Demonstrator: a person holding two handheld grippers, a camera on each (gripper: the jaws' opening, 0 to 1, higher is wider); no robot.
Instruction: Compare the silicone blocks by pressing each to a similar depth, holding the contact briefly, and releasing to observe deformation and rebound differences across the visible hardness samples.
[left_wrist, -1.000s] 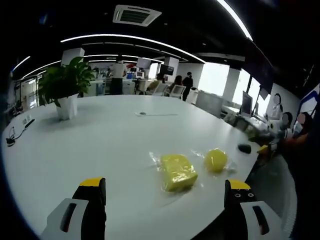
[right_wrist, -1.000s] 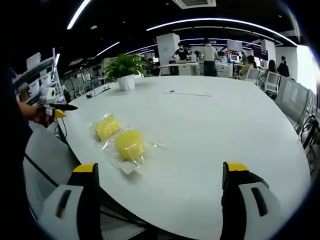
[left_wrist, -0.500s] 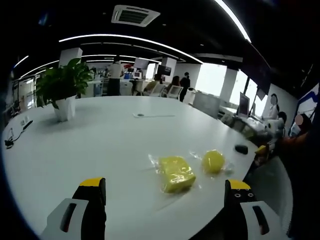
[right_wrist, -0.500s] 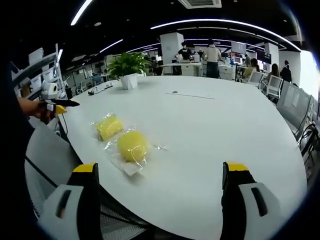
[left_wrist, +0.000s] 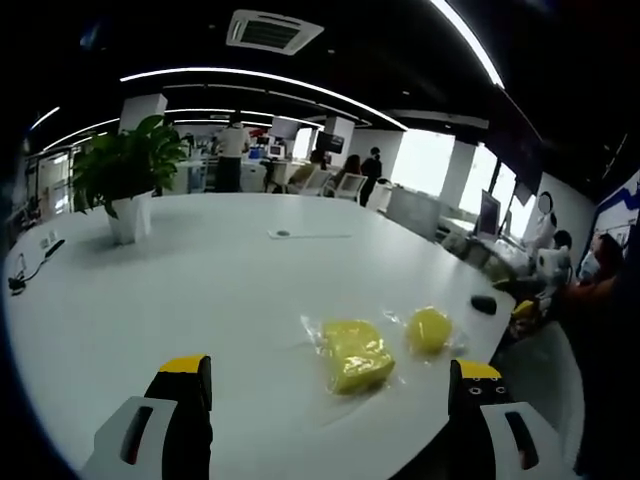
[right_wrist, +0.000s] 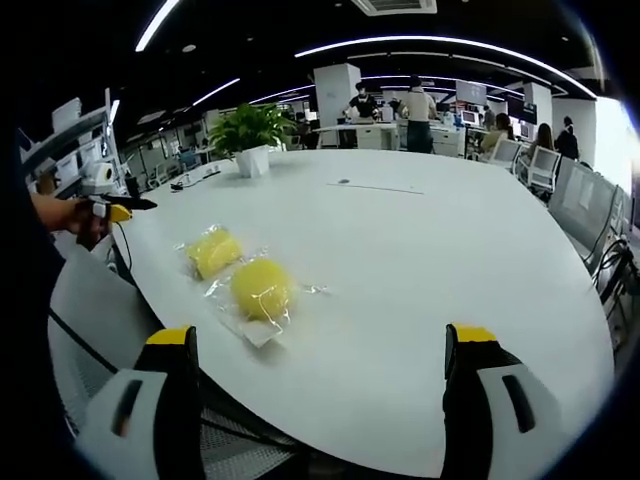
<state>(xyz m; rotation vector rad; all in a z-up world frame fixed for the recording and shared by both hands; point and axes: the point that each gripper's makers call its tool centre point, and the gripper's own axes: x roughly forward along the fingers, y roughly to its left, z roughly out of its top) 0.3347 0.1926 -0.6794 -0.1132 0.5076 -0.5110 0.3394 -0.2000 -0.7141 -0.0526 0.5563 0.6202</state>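
1. Silicone blocks: two yellow samples, each in clear plastic wrap, lie side by side near the table edge. Squarish block (left_wrist: 353, 355) and rounder block (left_wrist: 430, 329) in the left gripper view; in the right gripper view the rounder block (right_wrist: 262, 289) is the nearer and the squarish block (right_wrist: 214, 253) sits just behind it. Close together, looks like not touching.
2. Probably set next to each other so each can be pressed in turn and compared; wrap likely keeps them clean. Judgement only.
3. Left hand-held gripper (left_wrist: 330, 400): jaws spread wide, nothing between them, held above the table short of the squarish block. No contact.
4. Right hand-held gripper (right_wrist: 325, 385): jaws also wide apart, empty, out over the table edge with the rounder block ahead and to the left. No contact.
5. Stage: looks like the approach, no press begun on either sample; both look undeformed.
6. Table (left_wrist: 200, 290): large, white, rounded. Blocks sit at the near edge, likely for easy reach from either side.
7. Further out: potted plant (left_wrist: 125, 175) at the far side, cable (left_wrist: 30, 268) near it, small dark object (left_wrist: 484, 303) by the edge past the rounder block.
8. Background: open office, people standing and seated far off.
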